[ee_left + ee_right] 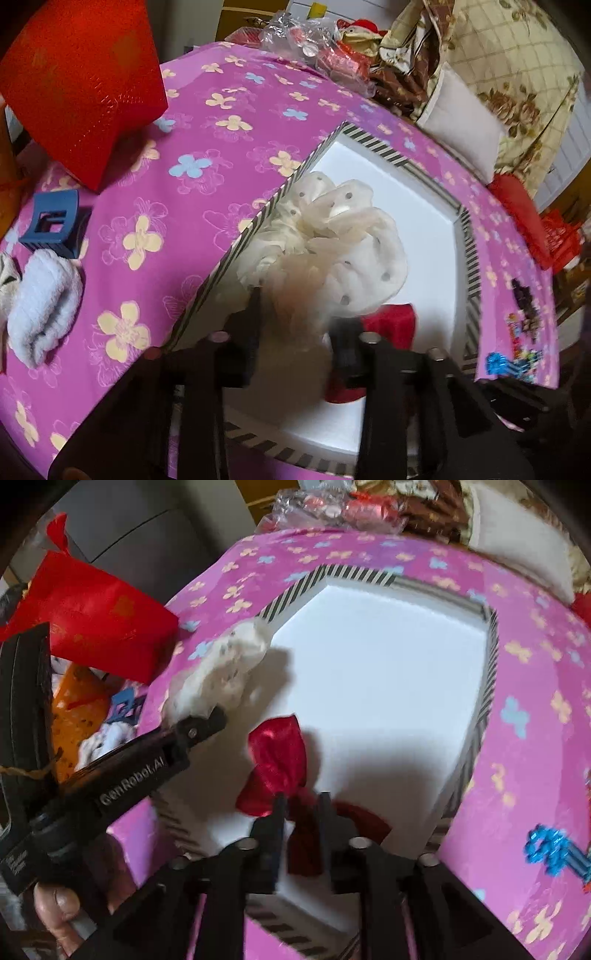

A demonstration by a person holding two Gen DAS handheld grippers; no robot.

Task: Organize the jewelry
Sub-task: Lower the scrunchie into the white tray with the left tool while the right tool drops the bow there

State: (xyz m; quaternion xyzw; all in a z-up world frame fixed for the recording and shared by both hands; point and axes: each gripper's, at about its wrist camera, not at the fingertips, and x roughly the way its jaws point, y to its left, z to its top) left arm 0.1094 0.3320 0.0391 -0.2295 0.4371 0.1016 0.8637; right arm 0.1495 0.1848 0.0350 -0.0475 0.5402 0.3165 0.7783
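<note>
A white box with a striped rim (pixel 469 254) (pixel 487 686) lies open on the pink flowered cloth. My left gripper (pixel 295 314) is shut on a cream dotted scrunchie (pixel 332 236) and holds it over the box's left edge; the scrunchie also shows in the right wrist view (pixel 221 672). My right gripper (pixel 301 801) is shut on a red satin bow (pixel 280 753) just above the box's white floor. The bow shows in the left wrist view (pixel 391 321) behind the left fingers.
A red gift bag (pixel 81 85) stands at the back left. A blue claw clip (pixel 55 225) and a white fluffy scrunchie (pixel 40 302) lie left of the box. A blue sequin piece (pixel 554 853) lies to the right. Wrapped sweets (pixel 314 40) and cushions sit behind.
</note>
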